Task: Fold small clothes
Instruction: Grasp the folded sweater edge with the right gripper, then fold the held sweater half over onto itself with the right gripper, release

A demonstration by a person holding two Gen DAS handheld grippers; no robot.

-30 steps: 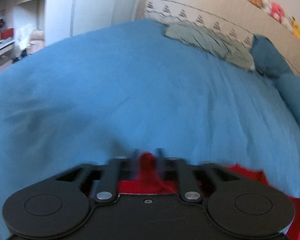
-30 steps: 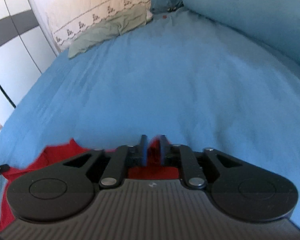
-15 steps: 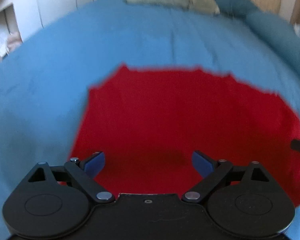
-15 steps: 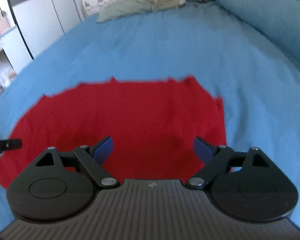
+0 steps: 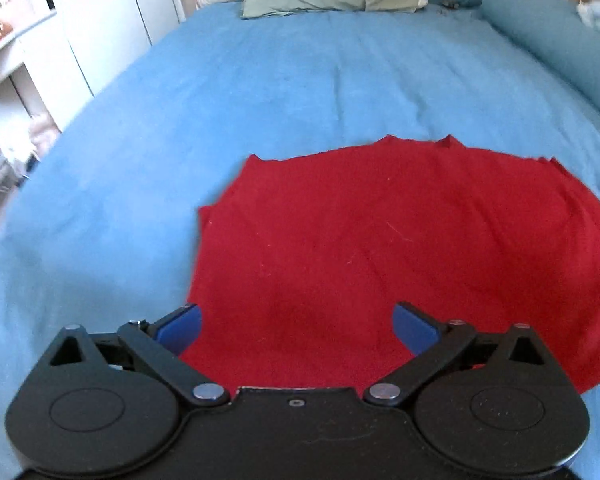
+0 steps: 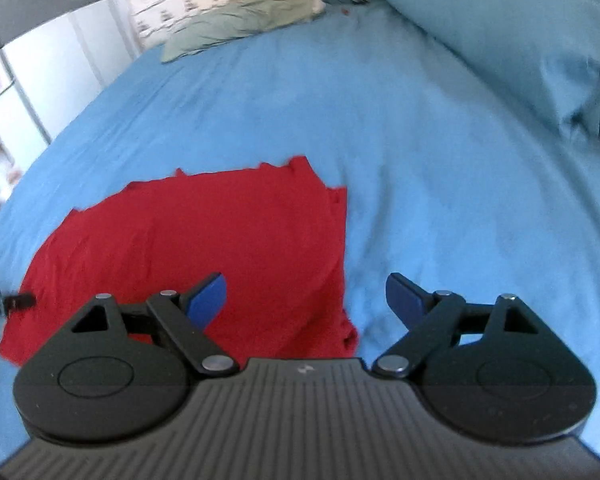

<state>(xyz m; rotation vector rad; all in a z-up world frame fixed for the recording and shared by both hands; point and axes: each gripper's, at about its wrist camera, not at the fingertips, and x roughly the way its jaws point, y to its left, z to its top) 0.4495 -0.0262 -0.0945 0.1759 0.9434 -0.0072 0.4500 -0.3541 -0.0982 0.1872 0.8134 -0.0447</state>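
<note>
On the blue bedspread [image 5: 300, 80], a red garment [image 5: 380, 240] lies flat; left gripper [image 5: 296, 326] and right gripper [image 6: 306, 298], jaws just spread apart, hover empty.

Red garment [image 5: 400, 240] matt knit cloth, bedsheet [image 5: 260, 92] soft matt fabric, tongs [image 5: 296, 326] prob. matt black plastic w/ metal rivets.

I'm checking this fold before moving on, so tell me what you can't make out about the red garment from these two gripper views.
- Red garment, near edge: hidden by the left gripper body, left wrist view.
- Its right side: cut off by the frame edge, same view.
- Its near edge, right wrist view: covered by the right gripper body.
- Layers underneath: not visible.
</note>
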